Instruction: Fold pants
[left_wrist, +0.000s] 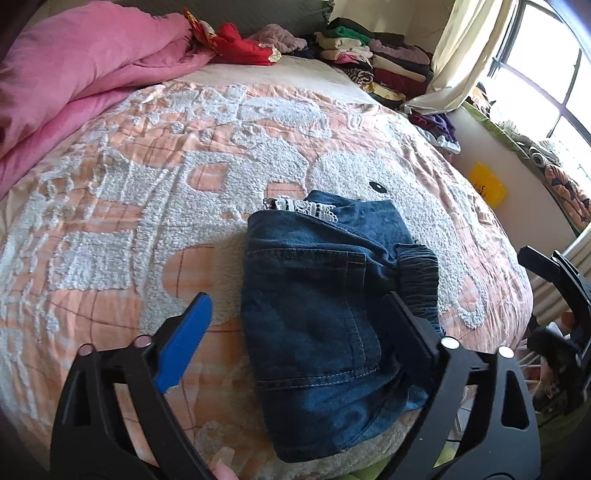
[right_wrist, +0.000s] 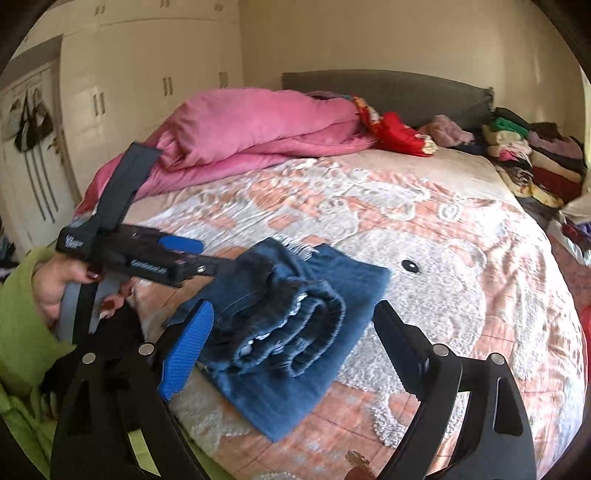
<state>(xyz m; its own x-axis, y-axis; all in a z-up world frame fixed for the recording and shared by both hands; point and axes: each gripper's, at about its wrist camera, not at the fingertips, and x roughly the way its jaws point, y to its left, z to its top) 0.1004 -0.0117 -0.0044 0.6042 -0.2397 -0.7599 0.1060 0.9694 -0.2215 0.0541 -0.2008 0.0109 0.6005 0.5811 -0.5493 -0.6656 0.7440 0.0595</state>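
The dark blue denim pants (left_wrist: 325, 314) lie folded into a compact bundle on the bed's pink-and-white quilt (left_wrist: 147, 192), so both left tongs (left_wrist: 306, 328) and right tongs (right_wrist: 295, 332) gape wide, holding nothing.

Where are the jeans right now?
The folded jeans lie on the elephant bedspread, between the open left gripper's fingers, just below the elephant's eye.

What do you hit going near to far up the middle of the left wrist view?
left gripper, open → folded jeans → elephant-pattern bedspread → red cloth → grey headboard
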